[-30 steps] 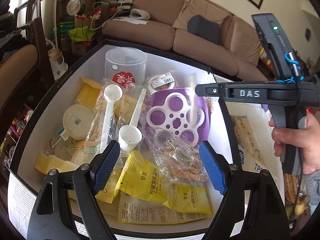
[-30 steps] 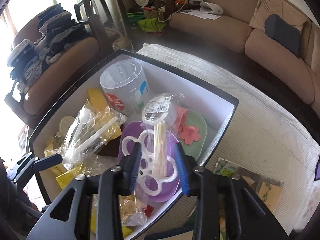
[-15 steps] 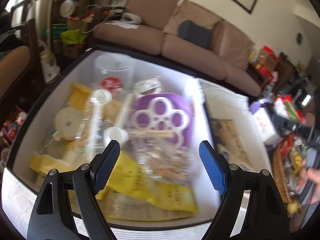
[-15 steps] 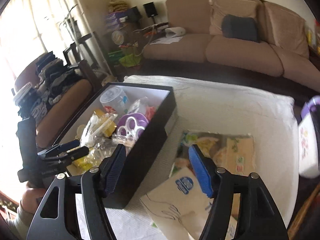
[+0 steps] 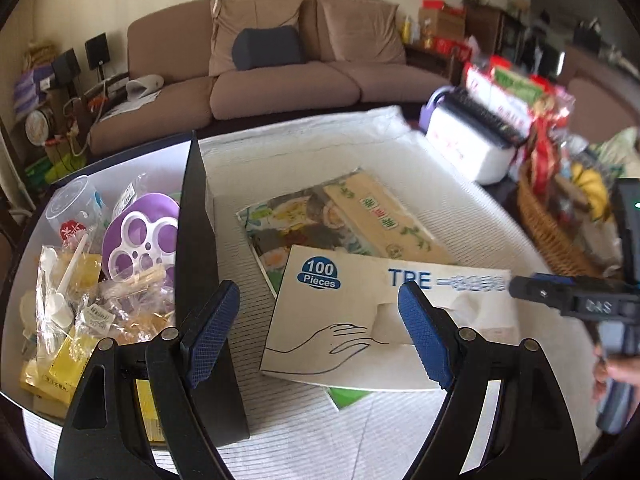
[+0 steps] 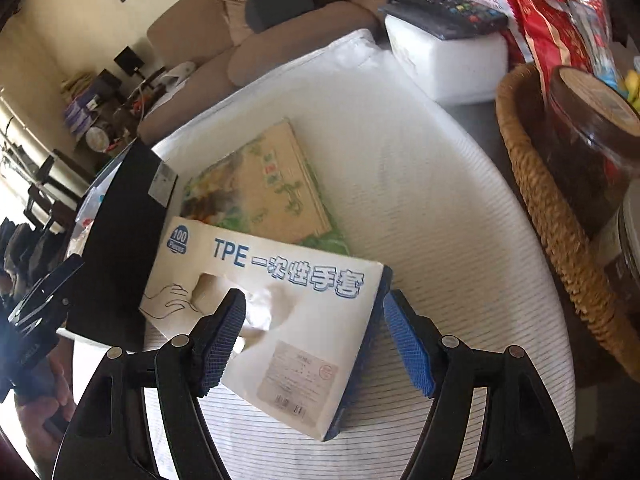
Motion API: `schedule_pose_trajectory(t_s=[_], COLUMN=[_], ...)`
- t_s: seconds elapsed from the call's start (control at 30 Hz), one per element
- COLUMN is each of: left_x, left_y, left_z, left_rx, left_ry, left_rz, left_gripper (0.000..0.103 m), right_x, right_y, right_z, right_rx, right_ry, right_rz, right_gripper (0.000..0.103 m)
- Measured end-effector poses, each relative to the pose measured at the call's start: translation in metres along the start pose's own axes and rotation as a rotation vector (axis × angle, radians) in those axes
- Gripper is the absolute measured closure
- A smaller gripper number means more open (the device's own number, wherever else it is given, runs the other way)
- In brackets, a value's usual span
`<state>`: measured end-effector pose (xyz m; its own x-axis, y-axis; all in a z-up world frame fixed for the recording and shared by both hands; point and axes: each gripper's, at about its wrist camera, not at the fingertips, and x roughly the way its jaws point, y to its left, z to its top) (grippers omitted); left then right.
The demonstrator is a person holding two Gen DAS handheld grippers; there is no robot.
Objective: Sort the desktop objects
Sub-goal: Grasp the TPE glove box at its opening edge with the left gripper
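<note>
A white glove box point(image 5: 384, 312) printed "100 Pieces" lies on the striped cloth, partly on top of a flat illustrated book point(image 5: 340, 216). My right gripper point(image 6: 314, 304) hovers over the glove box point(image 6: 272, 304). Its jaws are opening, with the box's near end between the pads and neither pad pressing on it. My left gripper point(image 5: 318, 300) is open and empty above the box's left end, beside the wall of the black storage box point(image 5: 196, 240). That box holds a purple plate with a white paw-shaped tray point(image 5: 140, 236), a clear tub point(image 5: 72, 208) and bagged scoops point(image 5: 60, 280).
A wicker basket point(image 6: 552, 208) full of jars and packets stands at the table's right edge. A white tissue box point(image 6: 444, 60) with a remote on top sits at the far right. A brown sofa point(image 5: 280, 80) stands behind the table.
Both grippers have swung right, from over the black storage box to the glove box. The right gripper's jaws have widened, and it has dropped closer to the glove box.
</note>
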<state>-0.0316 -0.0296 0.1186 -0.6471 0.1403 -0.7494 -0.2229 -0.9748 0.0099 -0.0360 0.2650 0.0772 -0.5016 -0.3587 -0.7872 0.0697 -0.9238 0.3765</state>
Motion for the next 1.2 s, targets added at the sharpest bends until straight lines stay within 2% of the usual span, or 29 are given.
schedule_pose_trajectory(t_s=[0.1,0.17,0.23,0.43,0.5,0.57,0.67,0.77,0.8,0.87,0.93,0.97,1.0,1.07,1.13,1.2], left_x=[0.025,0.043,0.059,0.100,0.102,0.102,0.106,0.106,0.107,0.106,0.106,0.107,0.108,0.110,0.113,0.113], left_y=[-0.012,-0.018,-0.022,-0.040,-0.043,-0.040,-0.035,-0.038,-0.040,-0.047,-0.050,-0.049,-0.048,-0.043,-0.037,-0.037], left_z=[-0.004,-0.002,-0.001,-0.016,-0.023,-0.024,-0.021,-0.020,-0.019,-0.018,-0.017,-0.016,-0.015,-0.015,-0.016,-0.018], left_rx=[0.029,0.059,0.089,0.203,0.234,0.219,0.181,0.191,0.198,0.218,0.228,0.223,0.215,0.190,0.162,0.173], left_ry=[0.059,0.096,0.120,0.253,0.241,0.235,0.248,0.255,0.260,0.262,0.263,0.261,0.260,0.257,0.271,0.268], left_rz=[0.071,0.123,0.156,0.138,0.158,0.173,0.136,0.080,0.071,0.070,0.084,0.097,0.114,0.165,0.131,0.123], left_gripper=[0.023,0.023,0.023,0.023,0.022,0.019,0.019,0.022,0.022,0.031,0.032,0.029,0.027,0.015,0.011,0.008], right_x=[0.009,0.016,0.025,0.042,0.048,0.052,0.059,0.061,0.062,0.060,0.056,0.053,0.049,0.041,0.041,0.038], right_y=[0.003,0.005,0.011,0.014,0.013,0.012,0.020,0.026,0.025,0.024,0.019,0.016,0.012,0.005,-0.004,-0.014], right_z=[-0.009,-0.013,-0.013,-0.007,-0.007,-0.011,-0.015,-0.017,-0.016,-0.013,-0.009,-0.007,-0.006,-0.001,0.001,0.001], right_rx=[0.015,0.043,0.070,0.048,0.055,0.062,0.002,-0.062,-0.074,-0.091,-0.090,-0.083,-0.084,-0.094,-0.082,-0.010], right_ry=[0.010,0.032,0.051,0.080,0.111,0.137,0.158,0.138,0.135,0.132,0.118,0.111,0.100,0.077,0.100,0.105], right_rz=[-0.039,-0.037,-0.055,-0.101,-0.113,-0.117,-0.147,-0.161,-0.156,-0.149,-0.136,-0.129,-0.141,-0.171,-0.152,-0.099], right_gripper=[0.020,0.020,0.016,0.015,0.015,0.015,0.009,0.009,0.010,0.013,0.019,0.025,0.041,0.051,0.049,0.043])
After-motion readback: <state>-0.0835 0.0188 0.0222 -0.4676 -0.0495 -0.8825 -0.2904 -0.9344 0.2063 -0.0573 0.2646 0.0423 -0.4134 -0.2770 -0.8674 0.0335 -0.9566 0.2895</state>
